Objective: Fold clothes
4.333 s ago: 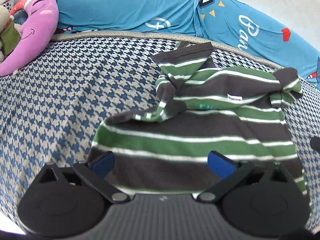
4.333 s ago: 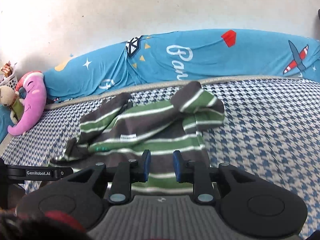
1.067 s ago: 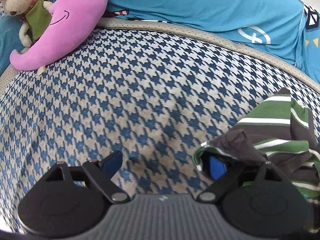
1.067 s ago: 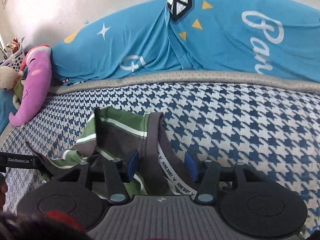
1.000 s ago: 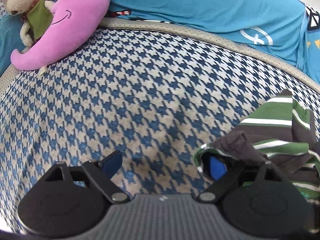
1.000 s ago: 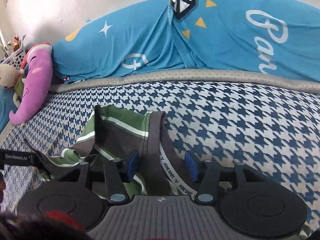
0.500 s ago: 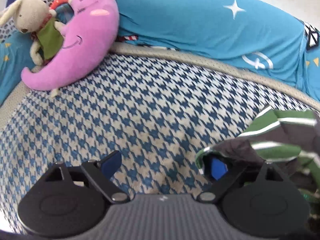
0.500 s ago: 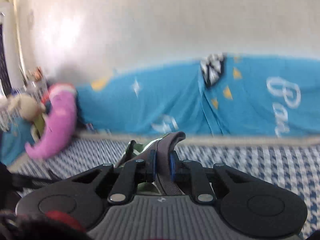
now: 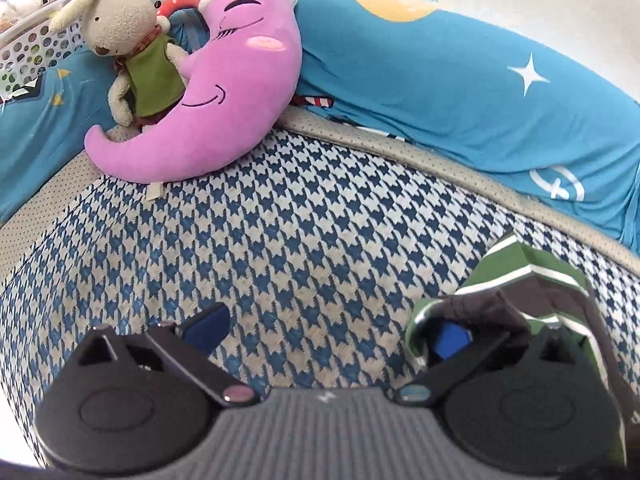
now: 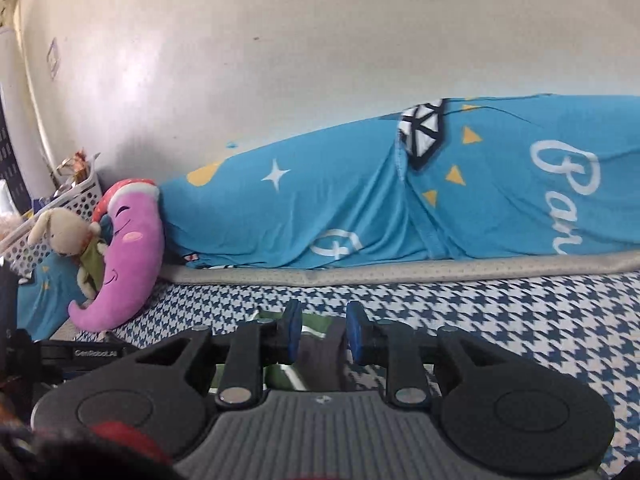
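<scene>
So the left gripper [image 9: 328, 330] has its jaws spread wide. One blue pad [image 9: 206, 326] sits bare over the checked mat [image 9: 280, 240]. The other pad, on the right side, has the striped shirt [image 9: 516, 280] draped over it, w/ a fold of green, grey and white cloth wrapped round the fingertip. Nothing is squeezed between the two pads.

The shirt is bunched up at the right edge of the left view, partly lifted off the mat & hanging on that one finger.

In the right view, the right gripper [image 10: 322, 334] has its jaws a bit apart, w/ a narrow gap. A bit of the shirt [image 10: 316, 356] shows low down between and below the fingers. The pads don't press on the cloth here; it sits under them.

Far side of the mat: a pink moon pillow [image 9: 224, 92] w/ a sleepy face, and a bunny toy [image 9: 128, 44] in a green top leaning on it. A white basket [image 9: 36, 40] w/ holes is behind the bunny. A long blue blanket [image 10: 360, 200] w/ stars and letters lies along the wall [image 10: 280, 60].
</scene>
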A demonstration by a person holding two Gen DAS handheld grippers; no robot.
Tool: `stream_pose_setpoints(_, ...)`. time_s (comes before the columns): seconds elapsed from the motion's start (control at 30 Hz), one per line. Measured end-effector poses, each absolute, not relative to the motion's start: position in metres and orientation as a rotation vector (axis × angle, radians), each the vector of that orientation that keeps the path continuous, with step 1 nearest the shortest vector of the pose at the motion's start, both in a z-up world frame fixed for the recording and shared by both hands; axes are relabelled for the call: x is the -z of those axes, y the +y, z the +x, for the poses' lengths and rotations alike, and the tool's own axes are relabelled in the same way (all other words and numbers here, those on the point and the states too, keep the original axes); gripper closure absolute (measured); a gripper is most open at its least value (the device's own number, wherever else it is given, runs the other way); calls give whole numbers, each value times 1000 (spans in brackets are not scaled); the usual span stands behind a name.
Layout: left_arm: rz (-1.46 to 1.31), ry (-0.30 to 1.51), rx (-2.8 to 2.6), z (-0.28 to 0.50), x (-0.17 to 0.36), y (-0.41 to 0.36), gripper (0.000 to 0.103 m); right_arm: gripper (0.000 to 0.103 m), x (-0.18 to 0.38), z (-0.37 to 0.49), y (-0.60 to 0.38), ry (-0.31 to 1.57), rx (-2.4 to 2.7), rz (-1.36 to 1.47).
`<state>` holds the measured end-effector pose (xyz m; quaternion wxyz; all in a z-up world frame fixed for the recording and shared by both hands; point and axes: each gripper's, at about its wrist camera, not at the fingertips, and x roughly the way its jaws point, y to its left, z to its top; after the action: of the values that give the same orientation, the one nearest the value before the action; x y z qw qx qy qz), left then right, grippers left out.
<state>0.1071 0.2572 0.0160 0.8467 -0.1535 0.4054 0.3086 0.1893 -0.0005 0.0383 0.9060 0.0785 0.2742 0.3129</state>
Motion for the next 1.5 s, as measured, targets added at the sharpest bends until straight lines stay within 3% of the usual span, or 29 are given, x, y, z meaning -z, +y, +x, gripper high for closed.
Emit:
stream_pose_setpoints(0.47, -356, 938, -640, 108, -7, 267, 0, 78, -17, 186, 0, 719, -660, 48)
stream_pose_setpoints(0.73, -365, 903, -630, 100, -12, 270, 0, 71, -11, 177, 10, 750, -648, -37)
stream_pose_setpoints(0.83, -331, 974, -622, 106, -2, 268, 0, 70, -7, 177, 12, 768, -637, -55)
stream_pose_setpoints(1.5, -202, 1025, -496, 110, 13, 216, 0, 69, -30, 163, -7, 748, -611, -21)
